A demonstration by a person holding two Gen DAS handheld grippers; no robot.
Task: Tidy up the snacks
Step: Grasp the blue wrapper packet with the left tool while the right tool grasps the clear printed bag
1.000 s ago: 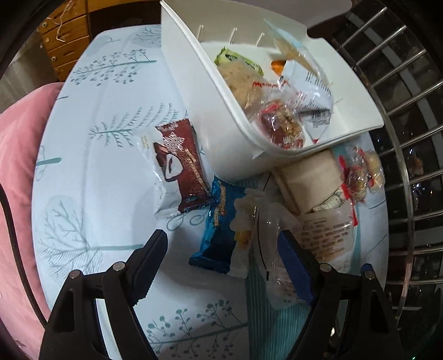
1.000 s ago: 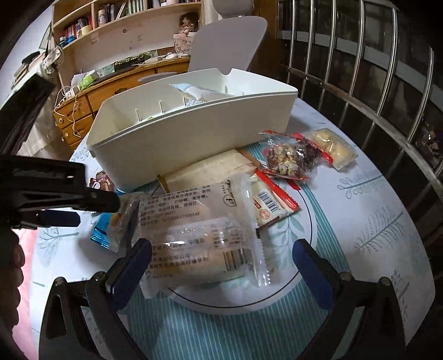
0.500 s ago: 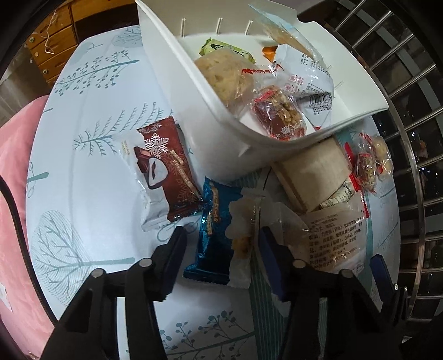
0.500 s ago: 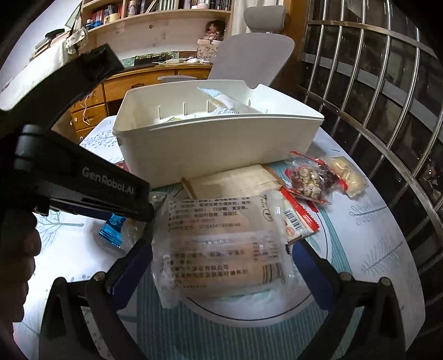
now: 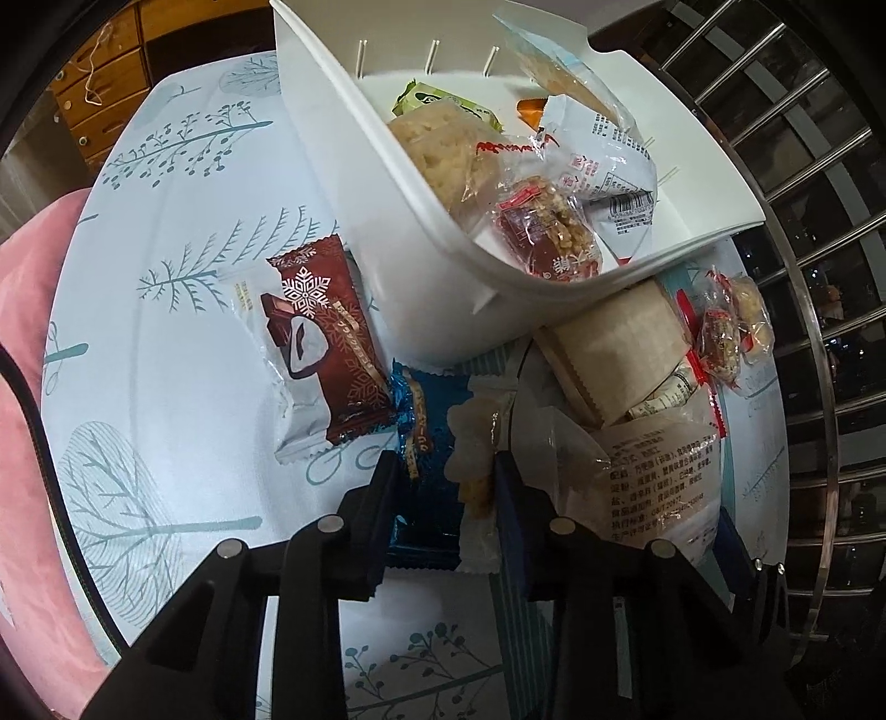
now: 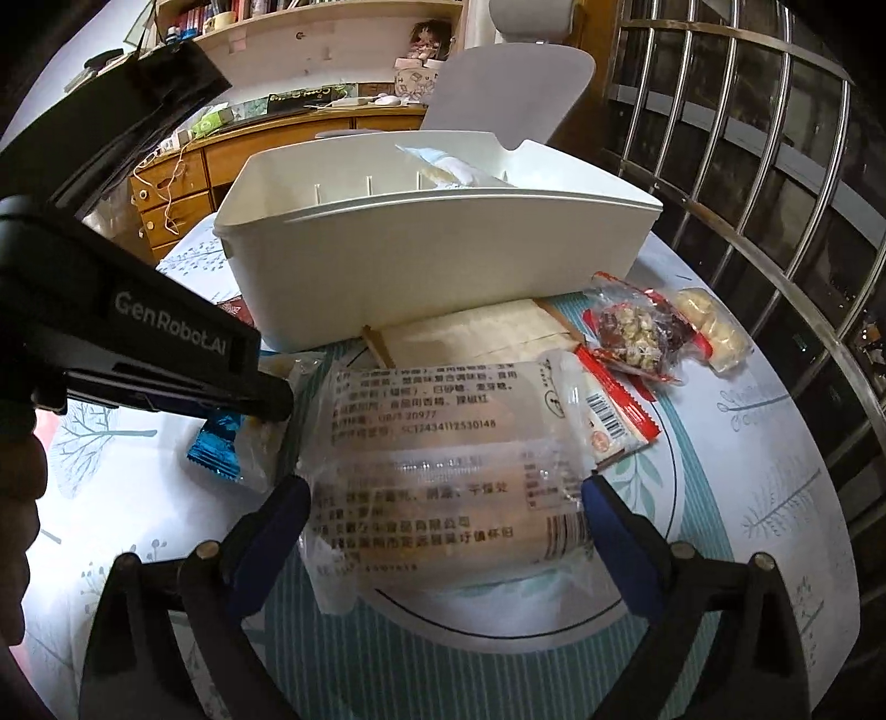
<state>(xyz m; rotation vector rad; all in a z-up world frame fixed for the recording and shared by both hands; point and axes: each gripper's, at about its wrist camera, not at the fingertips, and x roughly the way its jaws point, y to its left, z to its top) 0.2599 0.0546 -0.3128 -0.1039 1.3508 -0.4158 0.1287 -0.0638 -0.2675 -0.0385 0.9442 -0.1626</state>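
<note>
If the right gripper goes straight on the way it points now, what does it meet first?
Most likely the large clear snack packet, which lies between the right gripper fingers already. Behind it come the tan packet and the white bin, though depth is hard to judge.

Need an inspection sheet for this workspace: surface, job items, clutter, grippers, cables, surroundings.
Surface: round table under a pale tree-print cloth.
Job's things: white bin already holds several wrapped snacks; loose on the table are a brown chocolate packet, a blue packet, a small clear-wrapped cake, a large clear printed pack, a flat tan packet and a red nut bar.
Clutter: nothing seen.
Grippers: left gripper jaws have just been closing, blue packet and cake between them; right gripper jaws open, astride the large pack.
Cables: cord hanging over the wooden drawers.
Surroundings: metal railing, grey chair, bookshelf.
</note>
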